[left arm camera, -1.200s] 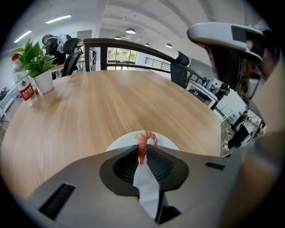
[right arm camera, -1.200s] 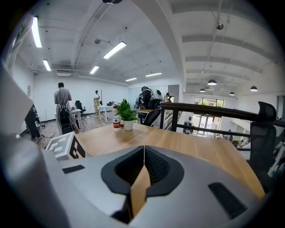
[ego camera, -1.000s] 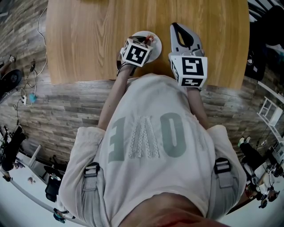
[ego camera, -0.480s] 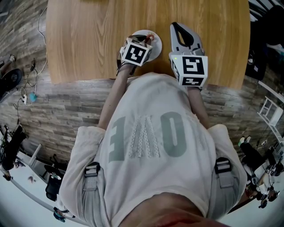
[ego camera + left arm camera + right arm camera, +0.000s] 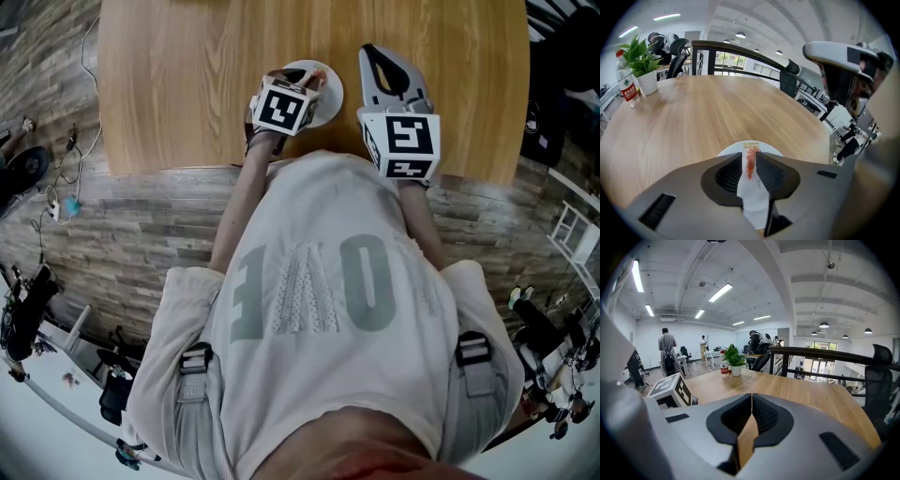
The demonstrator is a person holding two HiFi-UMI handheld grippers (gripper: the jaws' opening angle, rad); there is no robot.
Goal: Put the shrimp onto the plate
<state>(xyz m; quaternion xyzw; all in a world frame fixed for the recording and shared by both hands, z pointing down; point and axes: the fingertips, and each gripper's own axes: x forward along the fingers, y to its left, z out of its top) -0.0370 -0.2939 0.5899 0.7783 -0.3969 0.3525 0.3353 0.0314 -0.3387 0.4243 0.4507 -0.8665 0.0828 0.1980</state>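
A small orange-red shrimp (image 5: 750, 161) is pinched between the jaws of my left gripper (image 5: 750, 157), which is shut on it. Right under it lies a round white plate (image 5: 766, 150) on the wooden table. From the head view the left gripper (image 5: 314, 82) hangs over the plate (image 5: 330, 98), its marker cube covering most of the plate. My right gripper (image 5: 379, 58) rests over the table to the right of the plate. In its own view the right gripper (image 5: 751, 404) is shut, jaws together with nothing between them.
The wooden table (image 5: 169, 84) stretches left and far beyond the plate. At its far end stand a potted plant (image 5: 643, 65) and a water bottle (image 5: 628, 79). Office chairs (image 5: 788, 80) stand beyond the far edge. People stand far off (image 5: 667, 352).
My left gripper has moved slightly forward and up over the plate, still holding the shrimp. The right gripper has hardly moved.
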